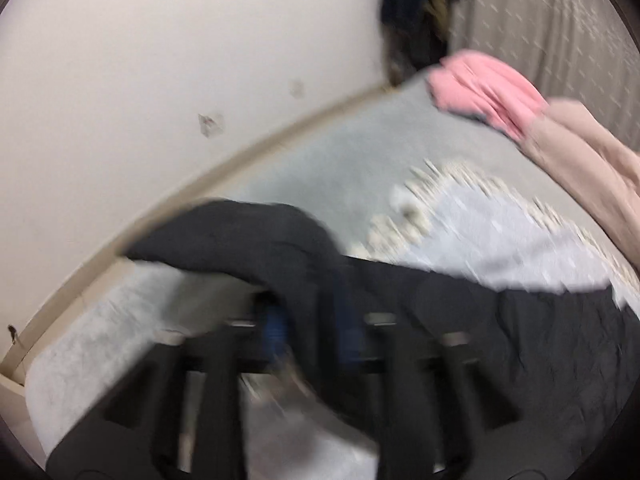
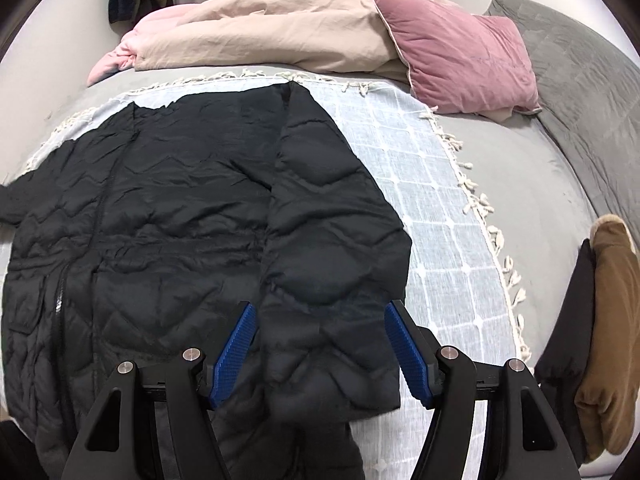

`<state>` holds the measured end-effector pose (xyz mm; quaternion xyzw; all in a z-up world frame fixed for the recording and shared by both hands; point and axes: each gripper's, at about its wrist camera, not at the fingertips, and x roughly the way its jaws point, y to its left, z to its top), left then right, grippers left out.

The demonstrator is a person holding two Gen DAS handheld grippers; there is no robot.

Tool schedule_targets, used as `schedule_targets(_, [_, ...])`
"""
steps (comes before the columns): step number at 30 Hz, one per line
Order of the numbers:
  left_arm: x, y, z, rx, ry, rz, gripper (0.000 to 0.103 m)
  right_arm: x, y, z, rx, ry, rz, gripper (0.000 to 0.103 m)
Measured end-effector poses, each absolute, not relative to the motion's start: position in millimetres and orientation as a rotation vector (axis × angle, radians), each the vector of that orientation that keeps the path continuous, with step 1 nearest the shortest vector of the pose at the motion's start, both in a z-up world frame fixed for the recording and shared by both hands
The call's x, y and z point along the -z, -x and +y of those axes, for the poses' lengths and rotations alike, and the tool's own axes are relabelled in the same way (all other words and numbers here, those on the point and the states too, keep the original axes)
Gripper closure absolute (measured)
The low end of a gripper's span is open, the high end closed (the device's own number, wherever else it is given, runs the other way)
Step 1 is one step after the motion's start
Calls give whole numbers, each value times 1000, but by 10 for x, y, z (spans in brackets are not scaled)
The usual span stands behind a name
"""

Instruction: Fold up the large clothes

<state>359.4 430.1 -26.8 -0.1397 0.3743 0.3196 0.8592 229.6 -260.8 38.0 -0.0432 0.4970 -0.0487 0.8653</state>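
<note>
Jaws of the right gripper (image 2: 318, 354) stand apart, their blue ribbed pads (image 2: 236, 354) on either side of the sleeve (image 2: 332, 264) of the black quilted puffer jacket (image 2: 160, 216); the pads do not press on it. That sleeve is folded inward and lies lengthwise along the jacket's right edge, its cuff end near the gripper. The jacket lies spread flat, front up with its zip showing, on a pale blue checked throw with cream tassels (image 2: 432, 216), which covers a grey bed (image 2: 532, 184).

The left wrist view is heavily blurred. The left gripper (image 1: 308, 340) shows only as dark smeared bars with a trace of blue, and a fold of the jacket's black fabric (image 1: 256, 236) hangs across it; whether its jaws are apart or pinching that fabric I cannot tell.

At the bed's far side lie a beige crumpled duvet (image 2: 256, 36), a pink cloth (image 2: 110, 60) and a dusty-pink velvet cushion (image 2: 456, 52). A brown garment (image 2: 608, 344) lies at the right edge.
</note>
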Motion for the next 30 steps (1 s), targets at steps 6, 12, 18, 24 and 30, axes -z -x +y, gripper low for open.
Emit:
schedule_targets(6, [329,-3174,3606,-517,216,847,23,-24,-2158,-2619,44,108,1161,35])
schedule_targets(12, [301,-2721,2680,-259,287,890,23,348,-2242,-2662,8,60,1226,47])
schedule_targets(18, [312,-2600,1798,-67,189,889,23,44,-2473,-2940,109,122,1143,92])
schedule_targets(24, [323,-2486,1341,19,-14,802,23,-692,-3000,-3612,407,228,971,93])
schedule_targets(30, [459,-2597,1255,41,-12,827,23,-1126,-3746,-4352,656,203,889,90])
